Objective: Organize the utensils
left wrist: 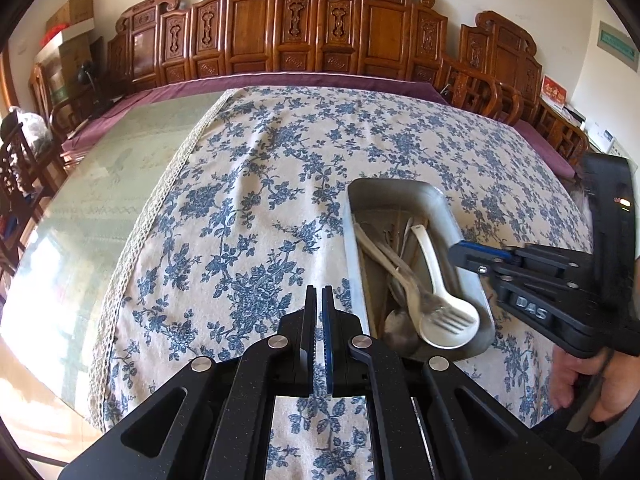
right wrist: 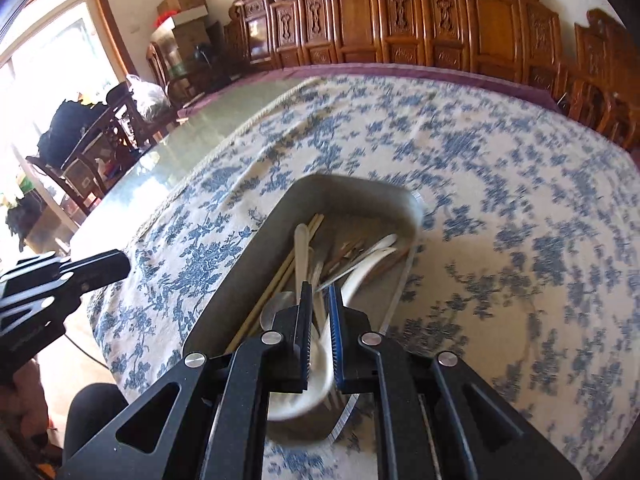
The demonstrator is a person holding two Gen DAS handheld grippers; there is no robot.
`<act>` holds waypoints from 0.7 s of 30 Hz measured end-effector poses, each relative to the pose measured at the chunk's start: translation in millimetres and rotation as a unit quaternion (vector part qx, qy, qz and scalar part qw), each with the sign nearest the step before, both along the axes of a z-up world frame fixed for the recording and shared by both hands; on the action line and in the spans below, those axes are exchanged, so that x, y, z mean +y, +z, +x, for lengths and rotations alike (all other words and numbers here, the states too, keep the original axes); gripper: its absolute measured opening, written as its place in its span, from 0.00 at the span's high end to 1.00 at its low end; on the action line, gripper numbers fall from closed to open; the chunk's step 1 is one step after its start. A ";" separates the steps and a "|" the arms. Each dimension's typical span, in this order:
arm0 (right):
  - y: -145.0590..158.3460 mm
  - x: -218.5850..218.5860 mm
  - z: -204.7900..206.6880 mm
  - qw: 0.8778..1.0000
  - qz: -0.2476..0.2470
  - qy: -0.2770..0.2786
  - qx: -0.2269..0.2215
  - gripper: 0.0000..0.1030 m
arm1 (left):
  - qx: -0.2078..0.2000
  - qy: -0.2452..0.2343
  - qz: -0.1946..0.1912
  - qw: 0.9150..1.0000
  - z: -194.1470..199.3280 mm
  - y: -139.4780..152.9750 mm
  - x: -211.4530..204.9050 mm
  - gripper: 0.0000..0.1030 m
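I've got the metal tray (left wrist: 404, 196) at centre right of the left wrist view, sitting on the blue-flowered cloth (left wrist: 248, 200) over the desk. Inside it lie a white spoon (left wrist: 436, 280), a fork (left wrist: 430, 306), a metal spoon (left wrist: 398, 324) and chopsticks (right wrist: 276, 280). My left gripper (left wrist: 319, 294) sits at bottom centre over bare cloth just left of the tray, jaws practically together, holding nothing. My right gripper (right wrist: 320, 292) hangs over the tray's near end, jaws a narrow gap apart; the white spoon's bowl shows through that gap, and I can't tell whether they grip it.
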State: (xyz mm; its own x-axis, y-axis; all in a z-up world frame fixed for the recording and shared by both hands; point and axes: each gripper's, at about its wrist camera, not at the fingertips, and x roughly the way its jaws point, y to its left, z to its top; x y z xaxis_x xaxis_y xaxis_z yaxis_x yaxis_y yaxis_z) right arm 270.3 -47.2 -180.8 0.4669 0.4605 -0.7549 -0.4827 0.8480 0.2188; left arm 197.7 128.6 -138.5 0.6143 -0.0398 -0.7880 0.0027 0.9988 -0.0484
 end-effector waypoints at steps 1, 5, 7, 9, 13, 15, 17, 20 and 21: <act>5.3 -5.3 -6.2 1.000 -0.002 0.000 -0.010 0.89 | -0.002 -0.001 0.000 1.000 -1.2 1.6 -2.2 0.94; 23.7 -30.3 -27.8 0.999 -0.005 -0.008 -0.038 0.89 | -0.009 -0.002 0.001 1.000 -8.7 7.0 -12.8 0.83; 31.9 -44.3 -37.4 0.999 0.000 -0.017 -0.046 0.89 | -0.012 -0.005 0.000 1.000 -13.9 10.0 -19.9 0.78; 39.9 -58.9 -47.7 0.998 0.004 -0.027 -0.056 0.89 | -0.017 -0.008 -0.001 1.000 -20.4 13.2 -27.7 0.65; 55.8 -92.4 -67.4 0.996 0.015 -0.057 -0.071 0.84 | -0.028 -0.014 0.007 0.999 -31.3 21.0 -44.8 0.35; 61.8 -108.3 -78.5 0.994 0.019 -0.071 -0.079 0.72 | -0.037 -0.021 0.008 0.999 -38.1 26.7 -54.1 0.25; 67.4 -121.3 -89.3 0.992 0.018 -0.084 -0.089 0.67 | -0.042 -0.028 0.008 0.999 -44.0 31.4 -63.2 0.18; 73.2 -136.5 -101.7 0.990 0.017 -0.100 -0.095 0.54 | -0.048 -0.033 0.011 0.998 -52.6 38.3 -76.6 0.11; 77.2 -143.5 -108.1 0.989 0.018 -0.108 -0.100 0.45 | -0.049 -0.035 0.011 0.998 -54.1 40.4 -79.6 0.10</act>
